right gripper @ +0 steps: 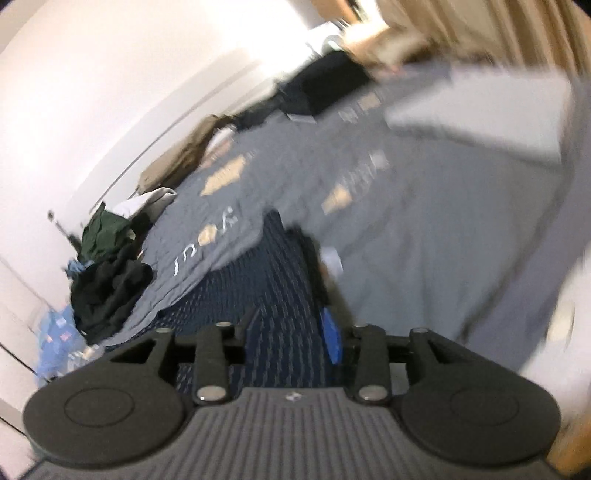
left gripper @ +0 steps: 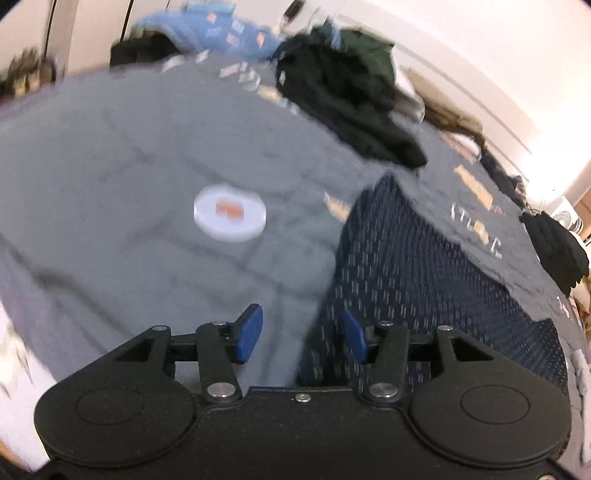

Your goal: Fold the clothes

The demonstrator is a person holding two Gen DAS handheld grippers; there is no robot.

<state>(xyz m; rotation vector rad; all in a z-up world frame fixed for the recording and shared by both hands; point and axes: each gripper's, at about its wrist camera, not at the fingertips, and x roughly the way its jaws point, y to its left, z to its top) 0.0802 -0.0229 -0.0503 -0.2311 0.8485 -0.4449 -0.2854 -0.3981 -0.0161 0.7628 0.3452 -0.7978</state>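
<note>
A navy garment with a small dotted pattern lies on the grey bed cover, right of centre in the left wrist view. My left gripper hovers over its near left edge, blue pads apart, nothing pressed between them. In the right wrist view the same navy garment stretches away from my right gripper. Its fingers stand apart above the cloth; the right blue pad shows clearly, the left one is dark and edge-on. Both views are blurred.
A white round disc with an orange mark rests on the cover. A heap of black and dark green clothes and a blue garment lie at the far side, with another black piece at right. White walls border the bed.
</note>
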